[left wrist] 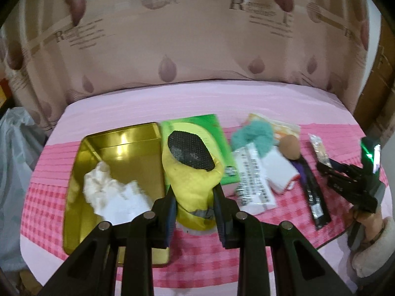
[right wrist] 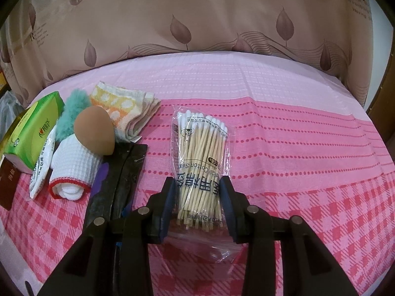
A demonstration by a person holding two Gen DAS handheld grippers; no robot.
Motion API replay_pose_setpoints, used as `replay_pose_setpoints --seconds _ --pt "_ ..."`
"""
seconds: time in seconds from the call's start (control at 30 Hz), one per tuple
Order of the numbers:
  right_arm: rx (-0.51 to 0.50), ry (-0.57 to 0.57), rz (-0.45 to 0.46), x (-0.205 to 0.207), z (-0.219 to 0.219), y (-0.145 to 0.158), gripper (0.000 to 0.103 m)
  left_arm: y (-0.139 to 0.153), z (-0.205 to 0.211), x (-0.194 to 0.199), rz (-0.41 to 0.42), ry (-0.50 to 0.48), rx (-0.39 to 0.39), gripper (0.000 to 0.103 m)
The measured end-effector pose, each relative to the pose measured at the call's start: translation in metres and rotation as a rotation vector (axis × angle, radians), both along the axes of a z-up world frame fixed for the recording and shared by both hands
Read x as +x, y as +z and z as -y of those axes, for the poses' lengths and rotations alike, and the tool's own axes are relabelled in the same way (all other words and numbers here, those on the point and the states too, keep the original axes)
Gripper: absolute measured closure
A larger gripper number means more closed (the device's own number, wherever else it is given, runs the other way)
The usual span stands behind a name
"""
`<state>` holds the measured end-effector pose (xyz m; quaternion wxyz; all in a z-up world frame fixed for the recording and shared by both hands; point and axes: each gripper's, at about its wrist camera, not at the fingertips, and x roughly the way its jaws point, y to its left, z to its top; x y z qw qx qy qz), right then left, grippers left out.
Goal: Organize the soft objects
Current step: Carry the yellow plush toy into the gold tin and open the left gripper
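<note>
Yellow sock (left wrist: pixel 191 182), heel hidden, clamped by left gripper (left wrist: pixel 195 197); right gripper (right wrist: pixel 197 194) clasps cotton swab packet (right wrist: pixel 201 153), base blurred.

Light: soft, even, indoor.
Glare: bright spots on the gold tin (left wrist: pixel 118 148) left of the claw.
Blur: left view smeared.
Edges: fisheye-bent, dark corners.

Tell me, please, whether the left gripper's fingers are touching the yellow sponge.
Touching. The left wrist view shows the left gripper with both fingers pressed against the sides of the yellow sponge, which is squeezed narrower between them.
</note>
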<state>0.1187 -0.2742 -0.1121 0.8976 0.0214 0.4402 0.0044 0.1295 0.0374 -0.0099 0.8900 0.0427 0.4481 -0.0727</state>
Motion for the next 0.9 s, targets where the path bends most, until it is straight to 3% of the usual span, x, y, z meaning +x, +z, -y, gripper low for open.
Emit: replay_pose_setpoints --seconds 0.5,0.9 --pt "-0.007 -0.001 -0.002 0.000 -0.001 -0.001 0.067 -0.009 -0.077 0.016 -0.027 0.162 0.019 0.076" --pt "-0.013 -0.002 -0.004 0.000 -0.001 -0.001 0.067 -0.036 -0.102 0.018 -0.094 0.215 0.009 0.076"
